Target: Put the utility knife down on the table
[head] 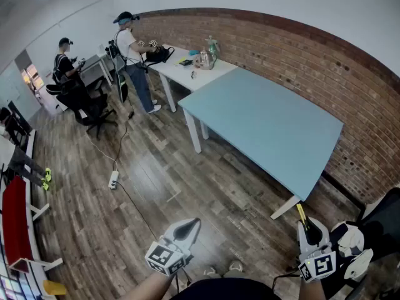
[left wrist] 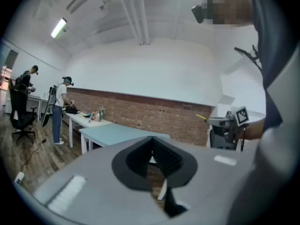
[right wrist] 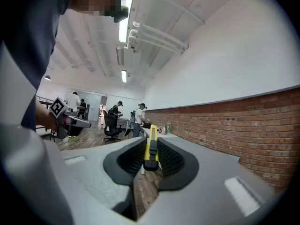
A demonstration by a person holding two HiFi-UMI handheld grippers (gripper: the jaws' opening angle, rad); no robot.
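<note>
Jaws of the right hand-held gripper (right wrist: pixel 150 150) pinch a slim yellow-and-black plastic utility knife (right wrist: pixel 151 151), long axis running along them, tip sticking out forward and roughly level. In the head view the knife (head: pixel 302 214) points toward the near corner of the pale blue rectangular table (head: pixel 269 124), in the air over the wood-plank floor (head: pixel 187 186). Left hand-held gripper (left wrist: pixel 152 156) is pressed together, empty.

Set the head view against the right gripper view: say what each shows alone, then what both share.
Head view only: the power strip. Right gripper view only: the ceiling lights. Both: the yellow knife clamped in the right tongs, and the brick wall.
</note>
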